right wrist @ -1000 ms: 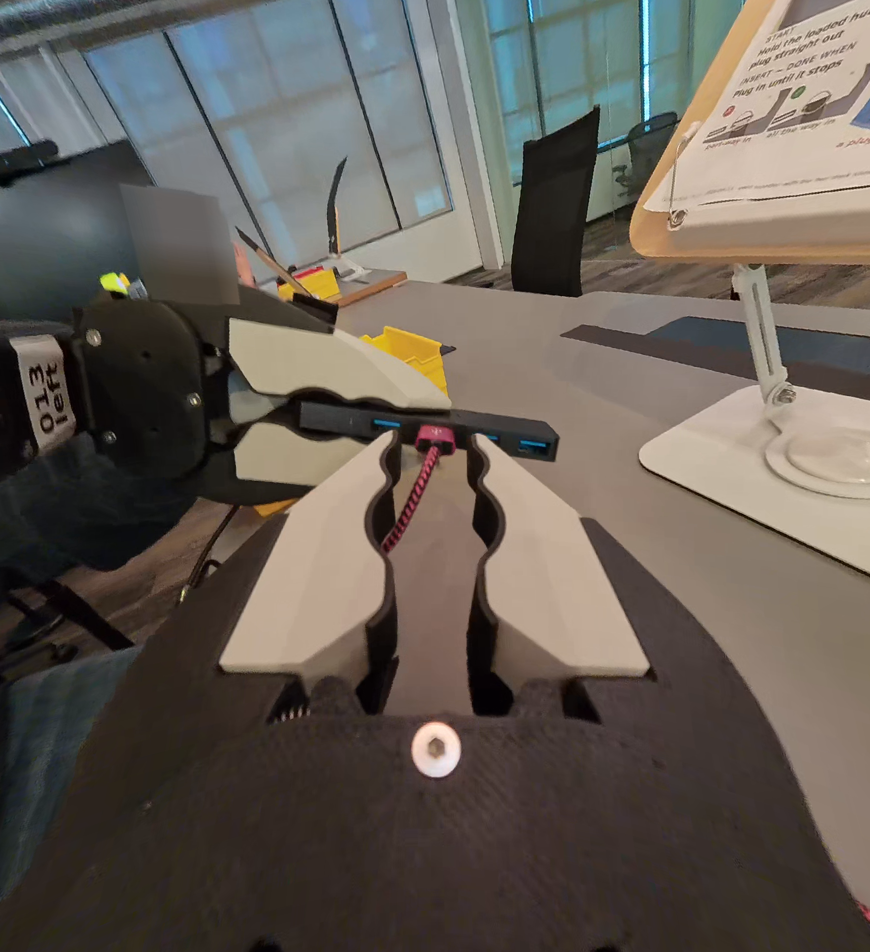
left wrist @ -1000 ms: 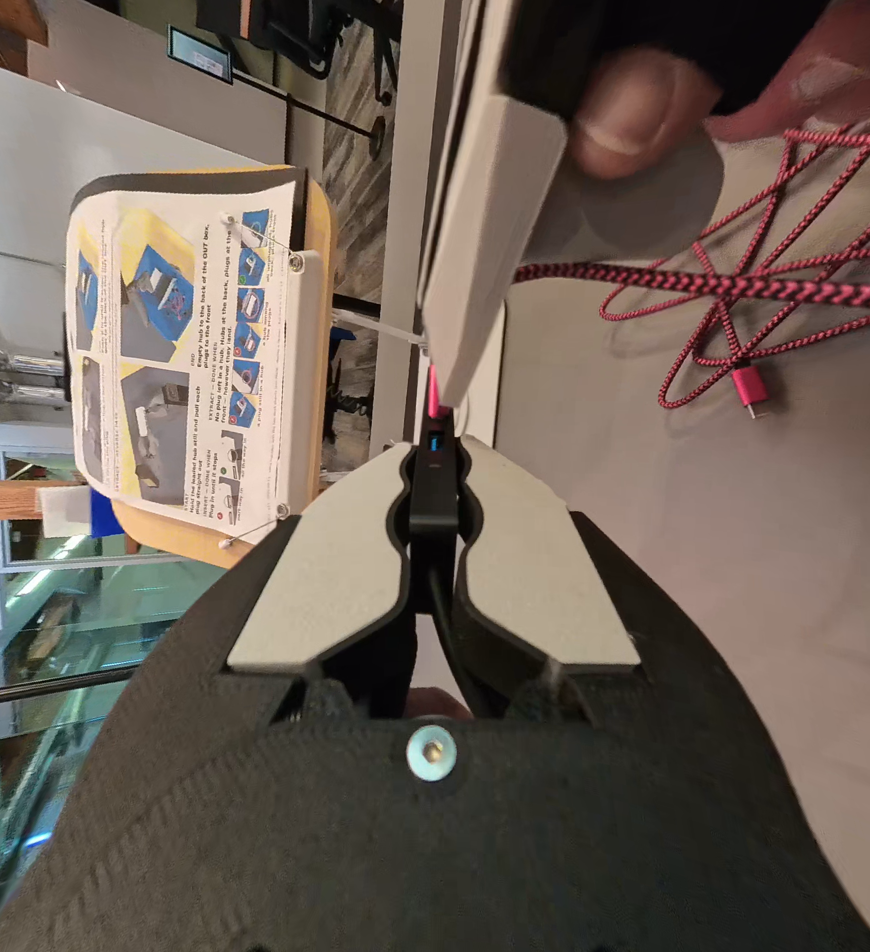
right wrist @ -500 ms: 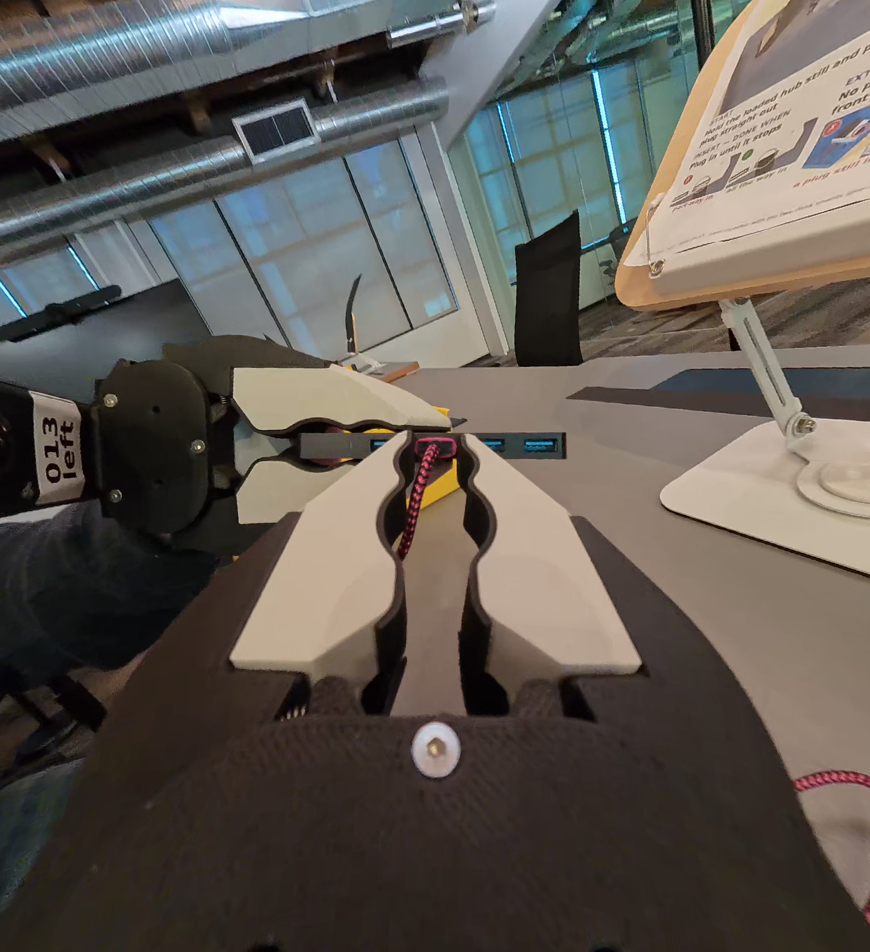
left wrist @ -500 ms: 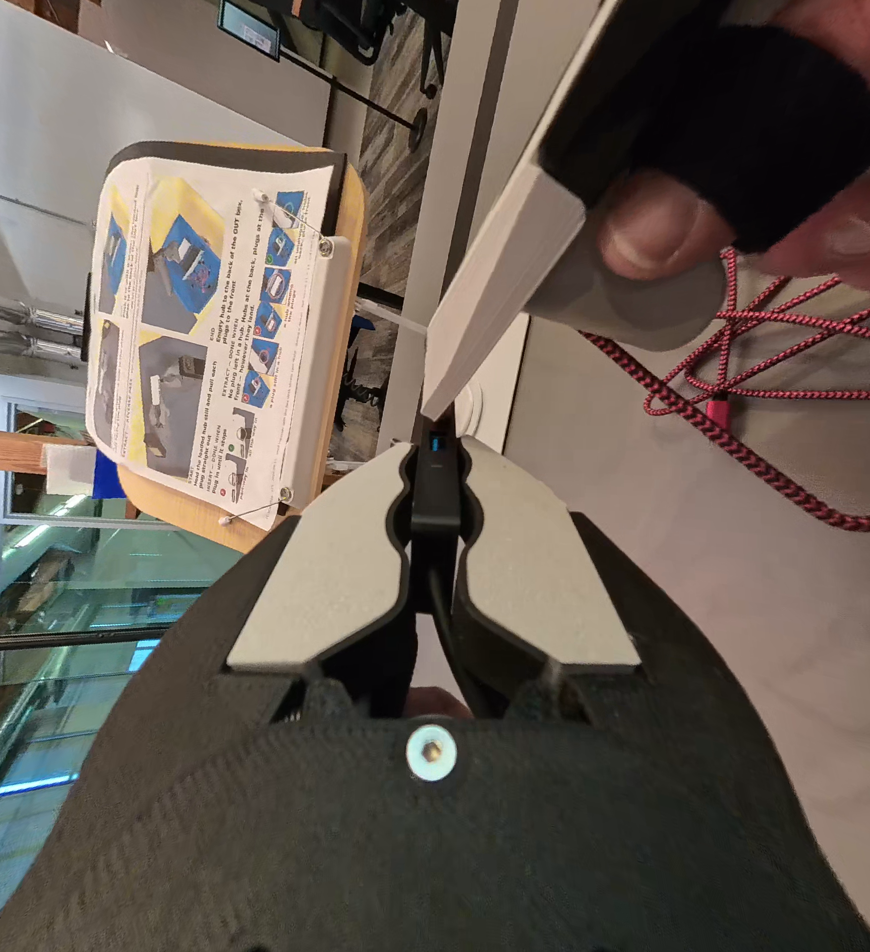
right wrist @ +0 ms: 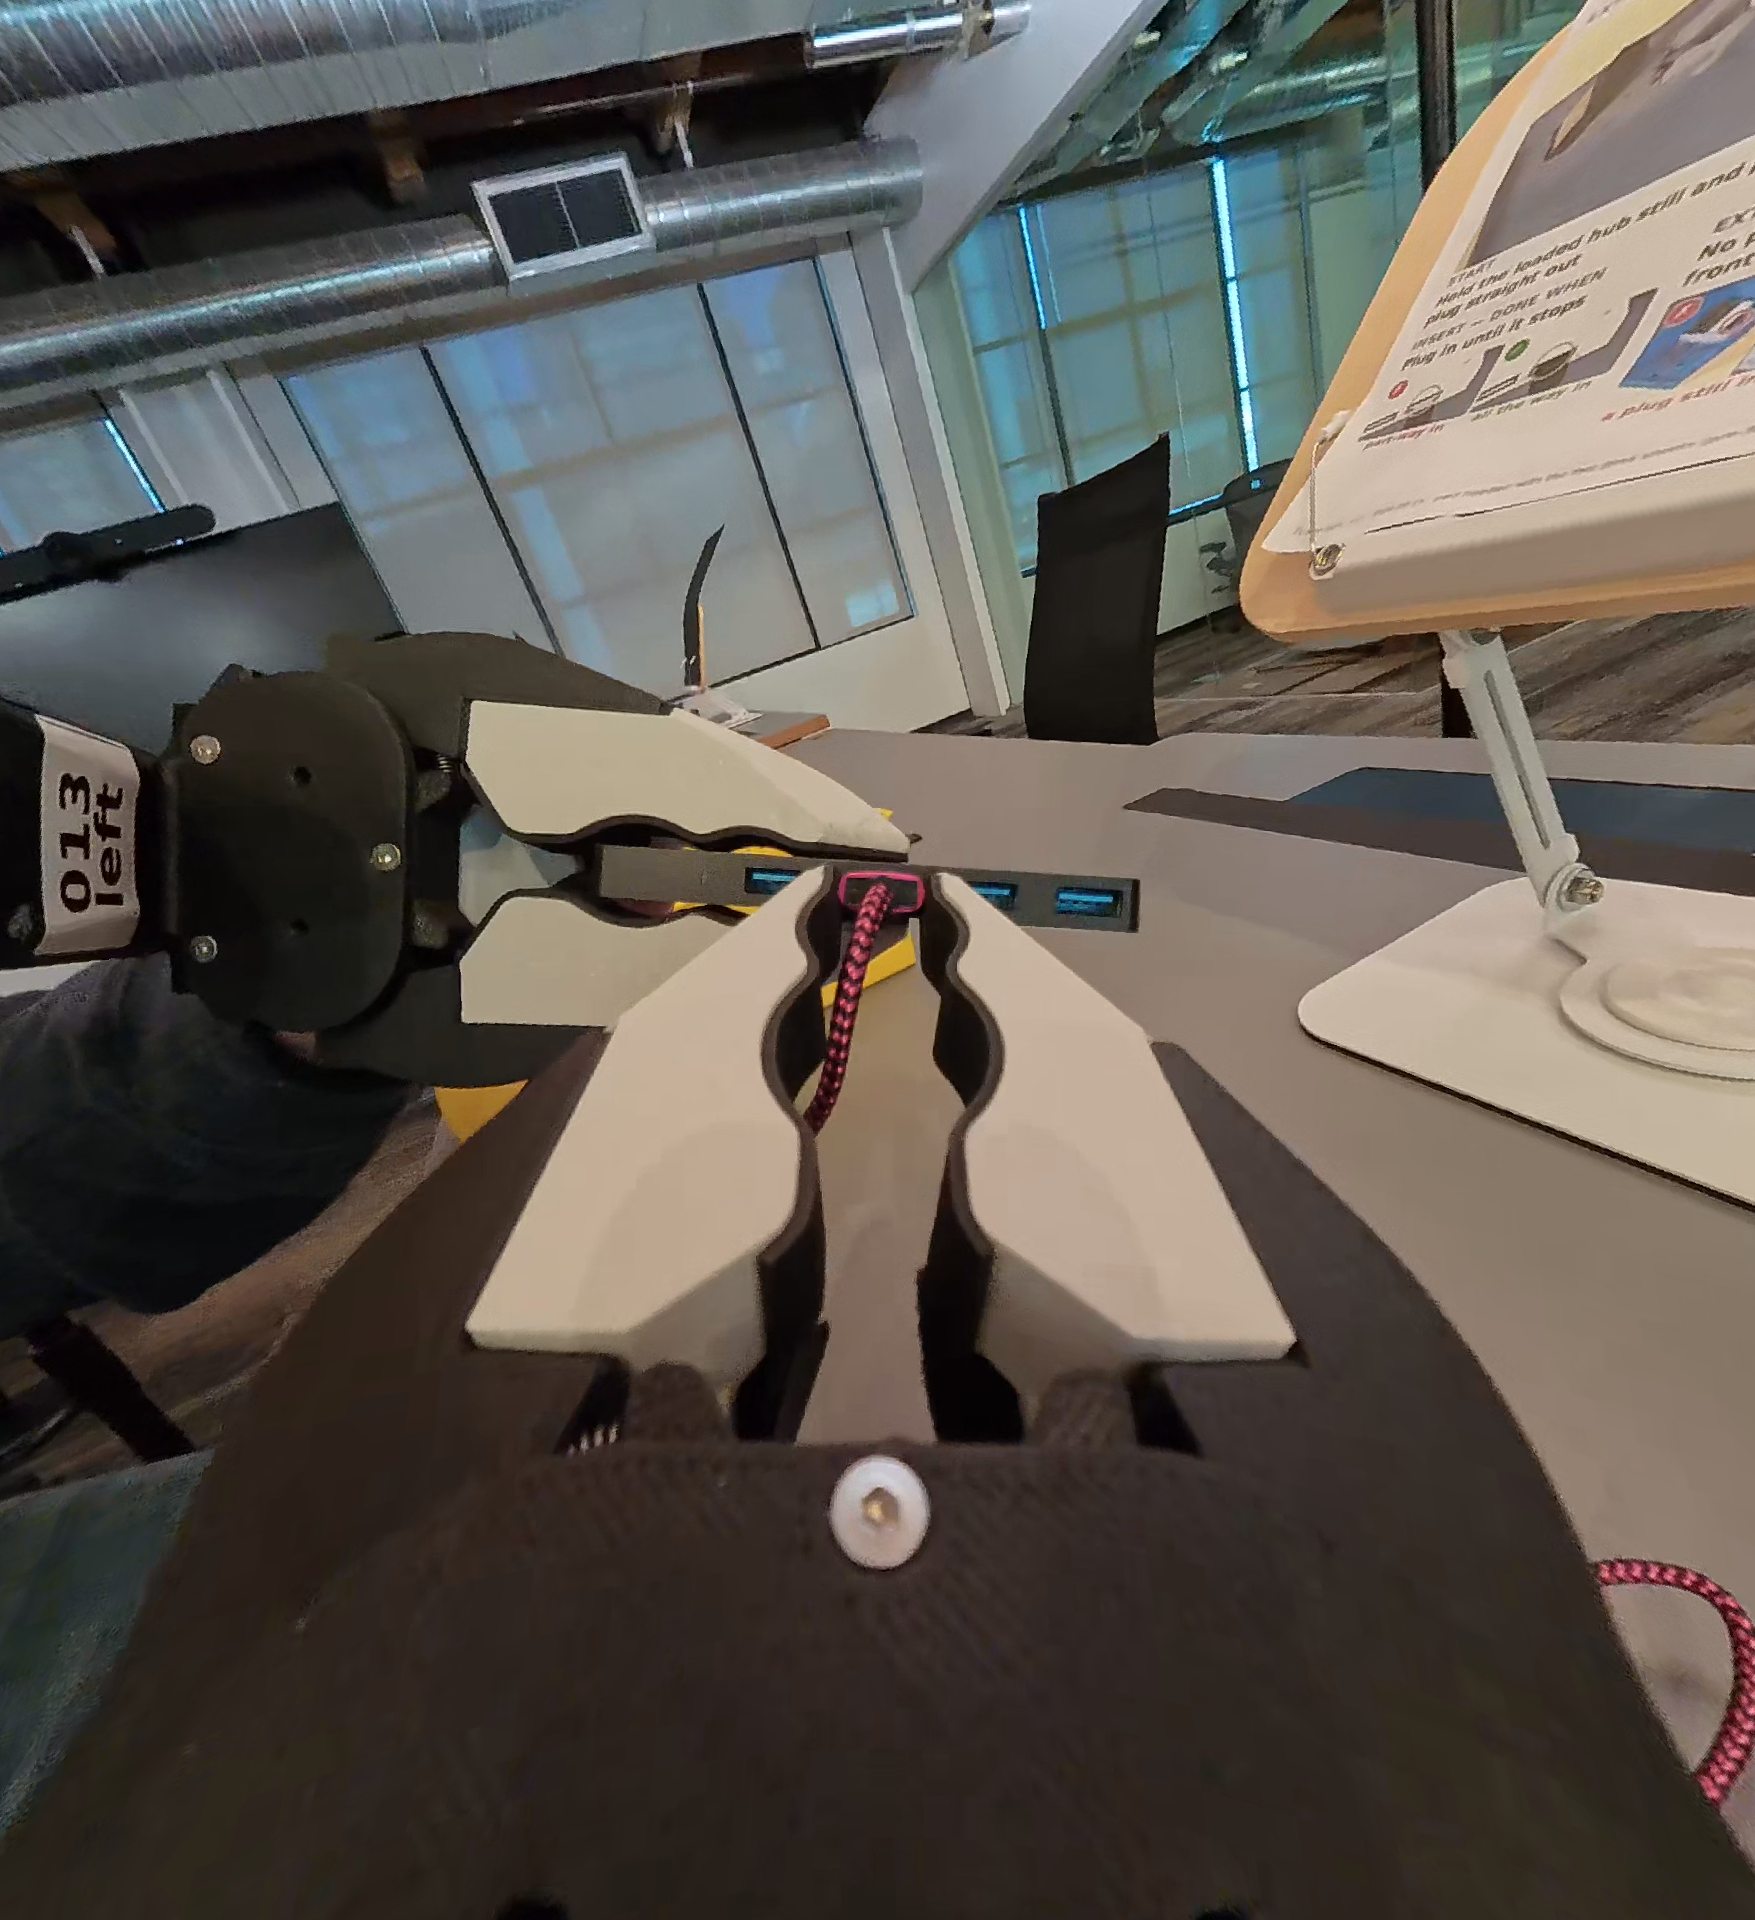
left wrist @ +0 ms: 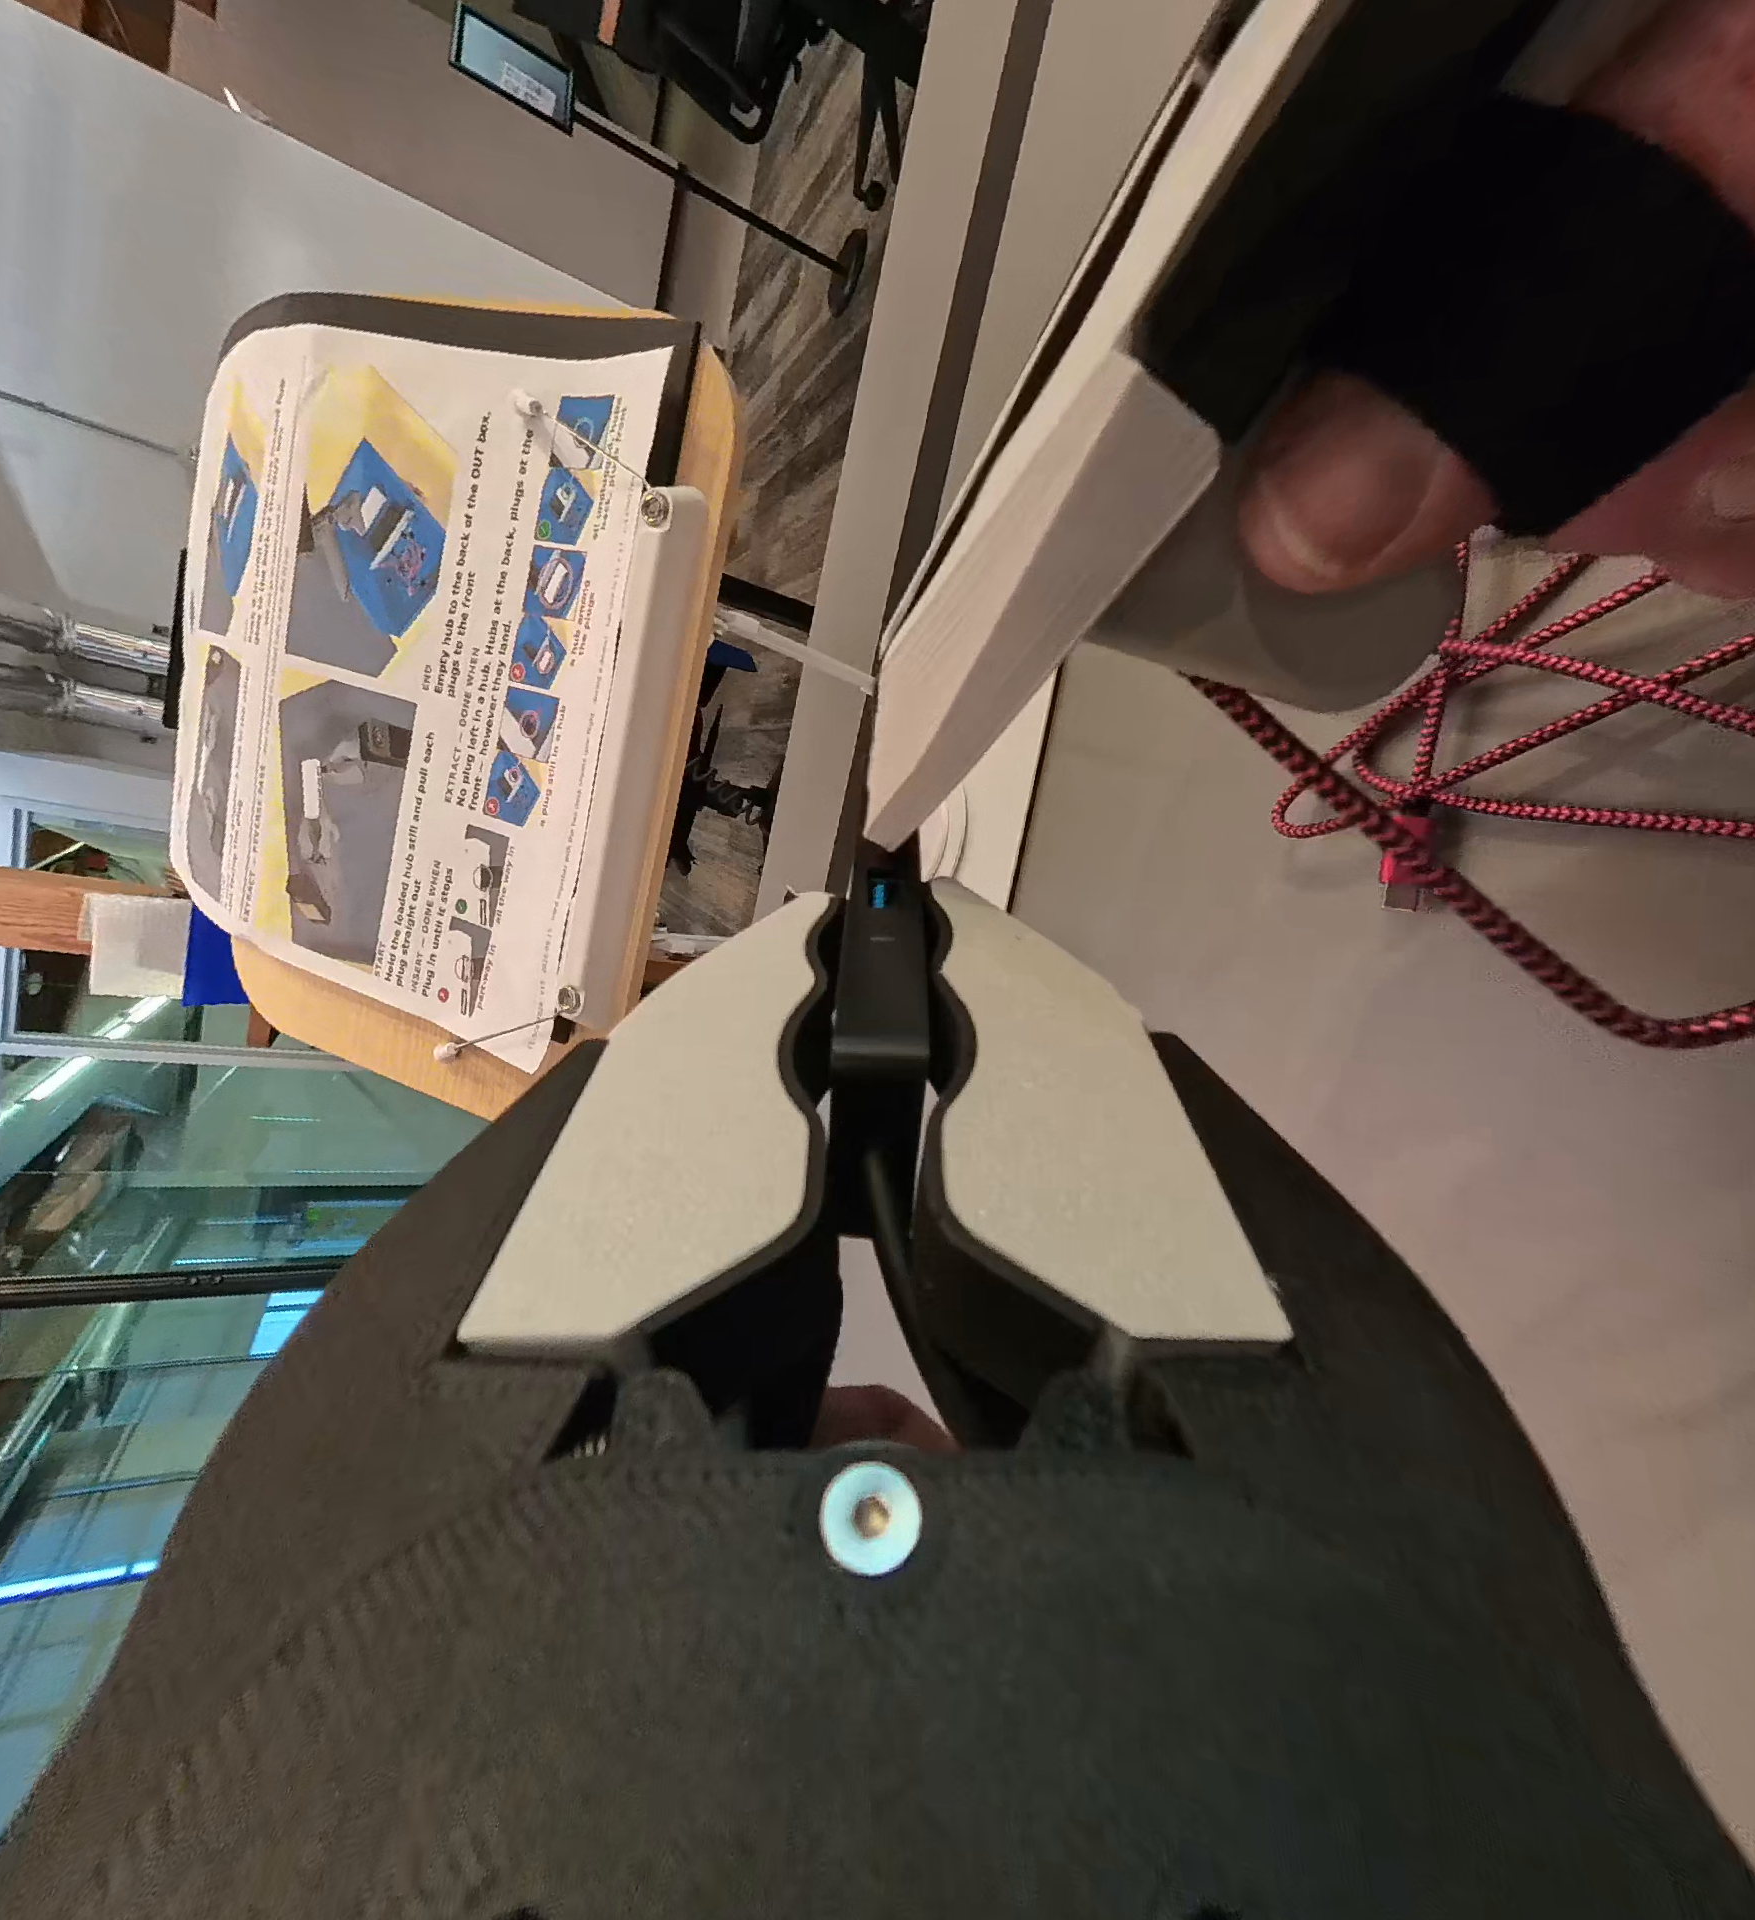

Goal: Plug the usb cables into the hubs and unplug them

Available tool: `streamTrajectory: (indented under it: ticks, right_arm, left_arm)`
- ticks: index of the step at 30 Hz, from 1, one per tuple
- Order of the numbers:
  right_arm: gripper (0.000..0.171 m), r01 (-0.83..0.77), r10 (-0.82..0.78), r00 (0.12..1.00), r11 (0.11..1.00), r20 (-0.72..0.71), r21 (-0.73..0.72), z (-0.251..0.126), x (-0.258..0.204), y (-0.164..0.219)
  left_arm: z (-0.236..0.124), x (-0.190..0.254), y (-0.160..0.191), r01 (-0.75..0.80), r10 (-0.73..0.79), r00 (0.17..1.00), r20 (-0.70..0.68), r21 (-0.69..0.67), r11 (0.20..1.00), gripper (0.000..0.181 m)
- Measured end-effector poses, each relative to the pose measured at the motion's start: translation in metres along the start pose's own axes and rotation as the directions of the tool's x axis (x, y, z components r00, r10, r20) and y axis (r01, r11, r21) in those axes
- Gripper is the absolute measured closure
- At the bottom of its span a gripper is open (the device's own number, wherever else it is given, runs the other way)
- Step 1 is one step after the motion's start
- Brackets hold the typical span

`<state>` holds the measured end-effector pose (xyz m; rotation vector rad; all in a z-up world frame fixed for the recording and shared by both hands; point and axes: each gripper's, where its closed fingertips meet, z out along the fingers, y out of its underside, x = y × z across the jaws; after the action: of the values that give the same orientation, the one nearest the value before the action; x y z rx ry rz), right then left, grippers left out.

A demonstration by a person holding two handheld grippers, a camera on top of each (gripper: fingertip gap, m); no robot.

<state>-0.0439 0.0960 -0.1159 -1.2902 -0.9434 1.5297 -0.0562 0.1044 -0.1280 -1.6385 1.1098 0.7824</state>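
My left gripper (left wrist: 878,904) is shut on a slim black USB hub (left wrist: 878,987) and holds it level above the grey table; the right wrist view shows it from the side (right wrist: 800,883). The hub (right wrist: 1049,902) shows blue ports along its near edge. A pink USB plug (right wrist: 881,891) on a pink-and-black braided cable (right wrist: 847,997) sits in one port. My right gripper (right wrist: 878,891) is closed around that plug, one fingertip on each side. In the left wrist view one right finger (left wrist: 1018,623) reaches down to the hub, and the plug is hidden.
More braided pink cable (left wrist: 1475,748) lies tangled on the table (left wrist: 1475,1247), with a loose plug (left wrist: 1403,883). An instruction sheet on a wooden board (right wrist: 1579,416) stands on a white base (right wrist: 1424,1049) at the right. A yellow bin (right wrist: 888,961) sits behind the hub. Both grippers' tips are close together, under 4 cm apart.
My right gripper's fingers have closed in from either side onto the pink plug. Both grippers and the hub have lifted and tilted a little; the left grip on the hub is unchanged.
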Motion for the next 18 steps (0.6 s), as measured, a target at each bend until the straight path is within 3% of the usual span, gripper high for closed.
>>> streamTrajectory:
  ticks: [5,18]
  right_arm:
    - [0.158,-0.012,0.013,1.000,0.999,0.008,-0.048,-0.0008,0.0009,0.0021]
    - [0.160,-0.024,0.023,1.000,1.000,-0.004,-0.010,-0.0039,0.0012,-0.0030]
  left_arm:
    - [0.0010,0.0012,0.0002,-0.019,0.019,1.000,-0.001,-0.005,1.000,0.170]
    - [0.0017,-0.0038,-0.0045,-0.021,0.020,0.999,0.037,0.022,1.000,0.169]
